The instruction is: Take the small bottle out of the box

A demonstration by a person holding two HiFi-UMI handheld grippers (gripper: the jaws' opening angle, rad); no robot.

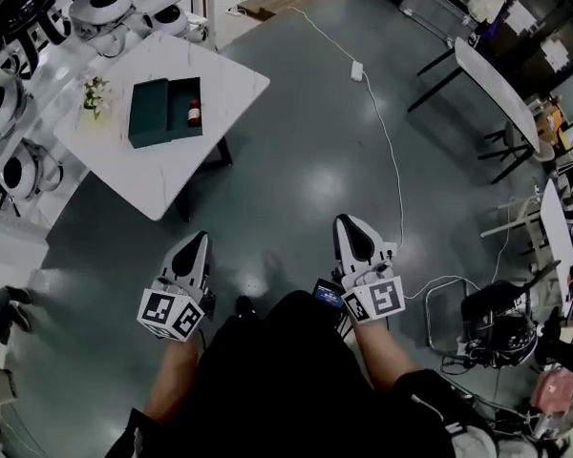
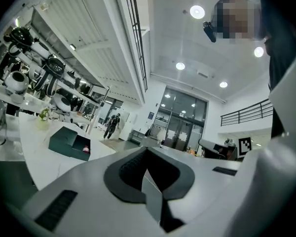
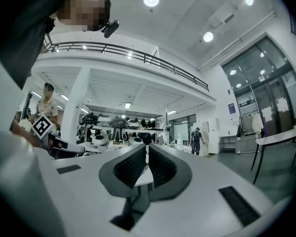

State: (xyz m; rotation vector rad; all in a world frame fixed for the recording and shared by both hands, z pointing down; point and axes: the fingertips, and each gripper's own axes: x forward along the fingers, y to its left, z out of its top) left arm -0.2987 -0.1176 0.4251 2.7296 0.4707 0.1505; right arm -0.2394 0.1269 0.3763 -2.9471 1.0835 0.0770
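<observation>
Head view is showing the small bottle [image 1: 194,113] lying in the open right-hand compartment of the box [image 1: 153,113]; it is looking red with a paler end, too small for finer detail. The left gripper view is catching the same bottle [image 2: 86,149] as a red speck inside the dark green box [image 2: 64,141]. The box is sitting flat about mid-way across the white table [image 1: 162,184], nearer its far edges than its near corner, and a small sprig of flowers [image 1: 94,94] is standing just beside the box toward the table's left edge. Both grippers are hanging well apart from the table, low over the grey floor in front of the person's body, with bare forearms reaching forward. The left gripper [image 1: 197,244] is pointing ahead and slightly toward the table, its marker cube [image 1: 170,314] sitting nearest the person; its jaws are pressing fully together with nothing between them, as its own view [image 2: 148,153] is showing. The right gripper [image 1: 350,231] is pointing forward beside it, and its jaws [image 3: 147,152] are likewise meeting at the tips, gripping nothing. A white cable [image 1: 386,151] is trailing over the floor past the right gripper.
</observation>
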